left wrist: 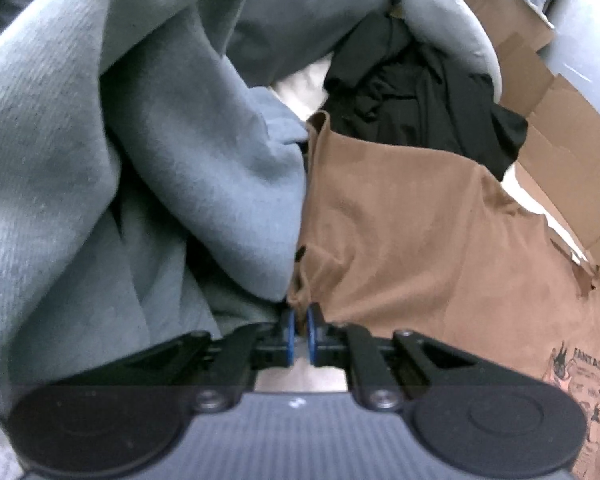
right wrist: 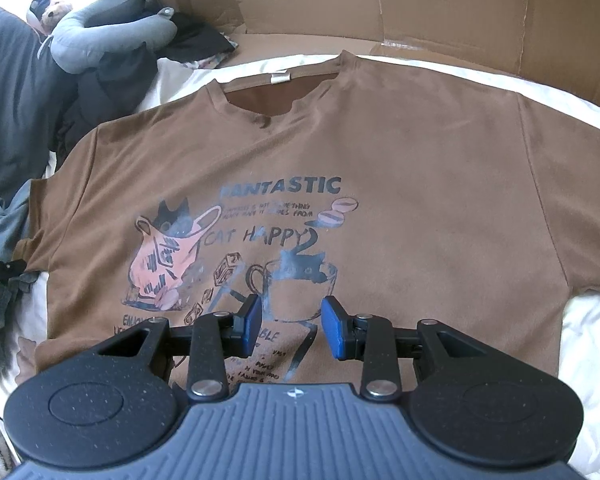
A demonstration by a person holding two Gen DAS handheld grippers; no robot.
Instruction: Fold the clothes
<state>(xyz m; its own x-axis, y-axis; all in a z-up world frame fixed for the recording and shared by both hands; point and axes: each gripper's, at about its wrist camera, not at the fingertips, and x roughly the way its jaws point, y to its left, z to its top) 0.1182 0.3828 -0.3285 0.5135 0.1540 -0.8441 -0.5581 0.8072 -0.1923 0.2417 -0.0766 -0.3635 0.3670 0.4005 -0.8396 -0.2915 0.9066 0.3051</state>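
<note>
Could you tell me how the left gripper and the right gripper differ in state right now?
The left gripper is shut, pinching the brown T-shirt's sleeve edge; the right gripper is open and holds nothing. The left sits beside a grey-blue garment; the right hangs over the shirt's print. Both have blue pads.

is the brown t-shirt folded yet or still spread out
Spread out. The brown t-shirt lies flat, print up, collar and both sleeves showing; only its sleeve edge is pinched in the left gripper.

Left hand-held gripper (left wrist: 299, 330) pinched closed; right hand-held gripper (right wrist: 289, 326) hangs parted.
</note>
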